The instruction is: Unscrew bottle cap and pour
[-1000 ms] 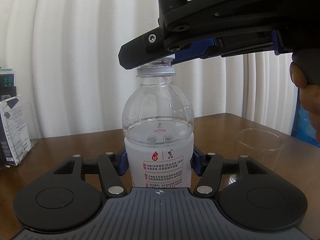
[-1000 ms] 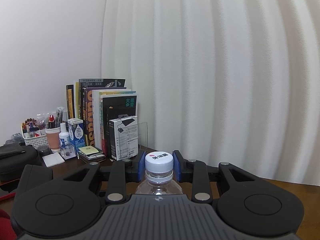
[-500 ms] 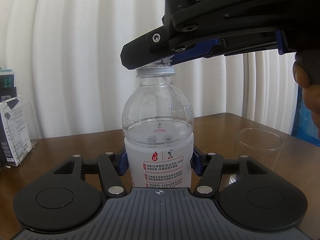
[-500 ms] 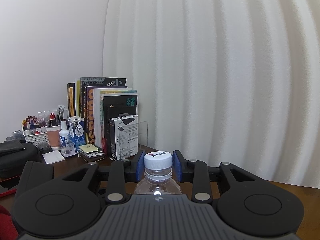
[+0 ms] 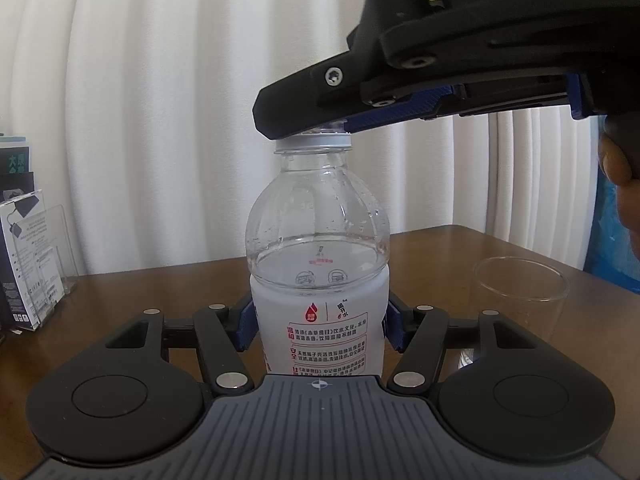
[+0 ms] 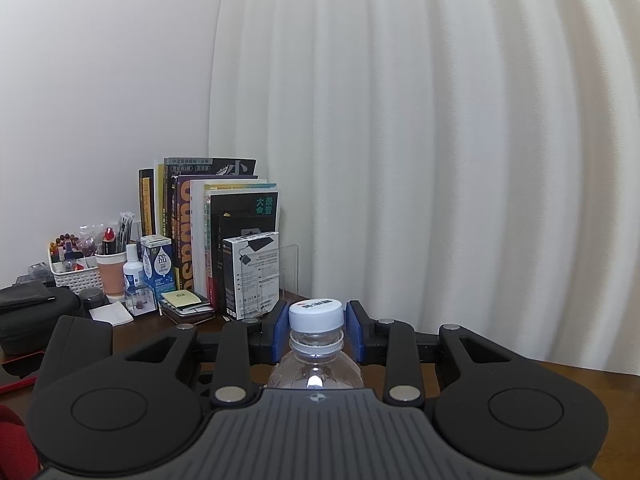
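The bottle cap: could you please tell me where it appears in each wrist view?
Left wrist: the bottle cap is upper centre, mostly hidden under the right claw.
Right wrist: the cap is lower centre, between the blue pads.
Shared landmark: the white box by the books.

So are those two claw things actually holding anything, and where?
Yes, one bottle between them. The left gripper clamps its labelled body; the right gripper has its jaws on the white cap.

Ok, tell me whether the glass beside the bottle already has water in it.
No. In the left wrist view the glass stands empty on the table, and the water is in the bottle.
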The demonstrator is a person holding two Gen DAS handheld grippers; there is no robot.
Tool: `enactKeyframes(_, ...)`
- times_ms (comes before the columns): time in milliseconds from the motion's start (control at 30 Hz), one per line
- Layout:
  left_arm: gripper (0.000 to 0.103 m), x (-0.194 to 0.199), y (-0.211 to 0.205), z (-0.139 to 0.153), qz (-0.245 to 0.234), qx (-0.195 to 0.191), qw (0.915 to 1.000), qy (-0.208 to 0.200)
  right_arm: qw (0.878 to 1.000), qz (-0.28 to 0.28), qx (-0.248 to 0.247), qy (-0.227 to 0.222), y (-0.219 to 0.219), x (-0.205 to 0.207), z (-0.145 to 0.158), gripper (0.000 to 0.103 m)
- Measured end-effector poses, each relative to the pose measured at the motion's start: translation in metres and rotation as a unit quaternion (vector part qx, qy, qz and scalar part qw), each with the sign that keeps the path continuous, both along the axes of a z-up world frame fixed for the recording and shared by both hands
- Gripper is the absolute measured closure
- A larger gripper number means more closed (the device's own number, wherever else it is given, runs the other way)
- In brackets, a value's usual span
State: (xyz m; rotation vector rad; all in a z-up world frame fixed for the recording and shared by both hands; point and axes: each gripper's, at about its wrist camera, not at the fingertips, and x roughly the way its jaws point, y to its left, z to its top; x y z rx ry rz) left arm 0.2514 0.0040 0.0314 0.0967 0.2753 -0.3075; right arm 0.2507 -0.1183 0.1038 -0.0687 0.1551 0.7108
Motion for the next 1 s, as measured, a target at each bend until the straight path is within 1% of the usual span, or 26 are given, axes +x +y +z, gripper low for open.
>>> enactKeyframes(533, 0.042, -0.0007, 0.0002, -0.0008, 0.001, 0.003, 1.0000, -0.001, 1.000, 0.001, -0.005, 0.003, -0.0005, -0.0009, -0.0016, 0.069)
enactKeyframes(767, 0.042, -0.0008, 0.0012, -0.0008, 0.001, 0.003, 1.0000, -0.001, 1.000, 0.002, -0.011, 0.002, -0.0005, -0.0014, -0.0006, 0.066)
enactKeyframes(1000, 0.042, 0.0017, 0.0014, -0.0009, 0.000, 0.003, 1.0000, 0.001, 1.000, 0.003, -0.008, -0.003, 0.0006, -0.0025, 0.0001, 0.066)
